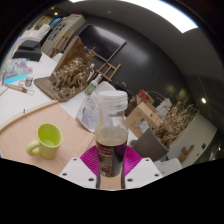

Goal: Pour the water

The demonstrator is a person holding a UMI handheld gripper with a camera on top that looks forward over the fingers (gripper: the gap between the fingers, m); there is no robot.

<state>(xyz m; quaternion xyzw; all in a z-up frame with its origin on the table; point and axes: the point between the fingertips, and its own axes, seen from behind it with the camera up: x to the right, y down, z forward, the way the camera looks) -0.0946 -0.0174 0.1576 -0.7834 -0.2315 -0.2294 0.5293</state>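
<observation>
Clear plastic bottle (110, 140) with a white cap stands upright between the fingers of the gripper (111, 170), dark liquid in its lower part. Both magenta pads (93, 160) press against its sides, so the gripper is clamped on it. Yellow-green mug (47, 140) sits on the desk (25, 125) just beside the bottle. Wooden models (78, 70) stand beyond.

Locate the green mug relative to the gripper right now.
In the gripper view, the green mug stands on the round wooden tabletop, left of the bottle held between the gripper fingers, apart from it.
</observation>
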